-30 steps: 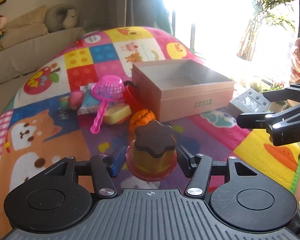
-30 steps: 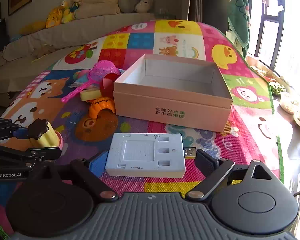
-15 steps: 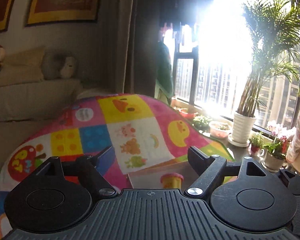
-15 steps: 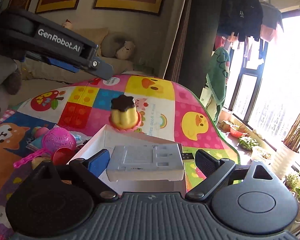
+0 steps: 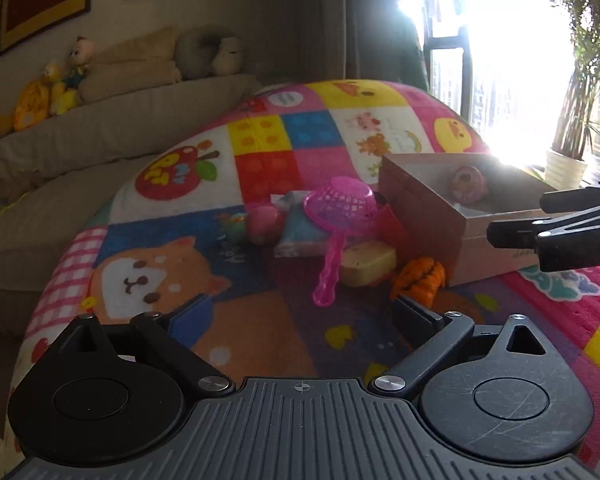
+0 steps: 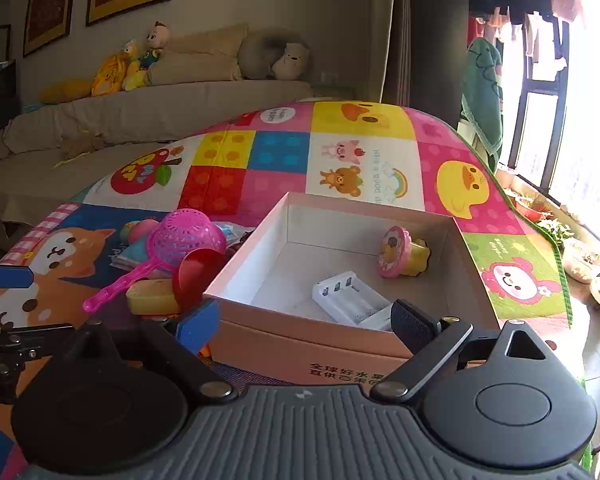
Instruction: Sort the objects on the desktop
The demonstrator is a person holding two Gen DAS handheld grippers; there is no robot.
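Observation:
The open pink cardboard box [image 6: 454, 226] holds a yellow pudding toy [image 6: 400, 252] lying on its side and a white battery charger [image 6: 352, 300]. My right gripper [image 6: 306, 320] hovers open at the box's near wall, with the charger lying loose below it. My left gripper [image 5: 300, 312] is empty over the mat left of the box, and its jaws are opening. Ahead of it lie a pink strainer [image 5: 340, 204], a yellow block [image 5: 368, 260] and an orange toy [image 5: 420, 276]. The left wrist view shows the box [image 5: 420, 208], the pudding toy [image 5: 466, 184] and the right gripper [image 5: 516, 220].
A red cup [image 6: 196, 276], a pink ball [image 5: 264, 220] and a blue packet [image 5: 300, 232] crowd the box's left side. All rest on a colourful play mat [image 6: 280, 152]. A sofa [image 6: 140, 112] with plush toys stands behind; potted plants [image 5: 568, 160] line the bright window.
The left gripper carried the pudding toy over the box, let it go and drew back left. The right gripper brought the white charger to the box and released it inside.

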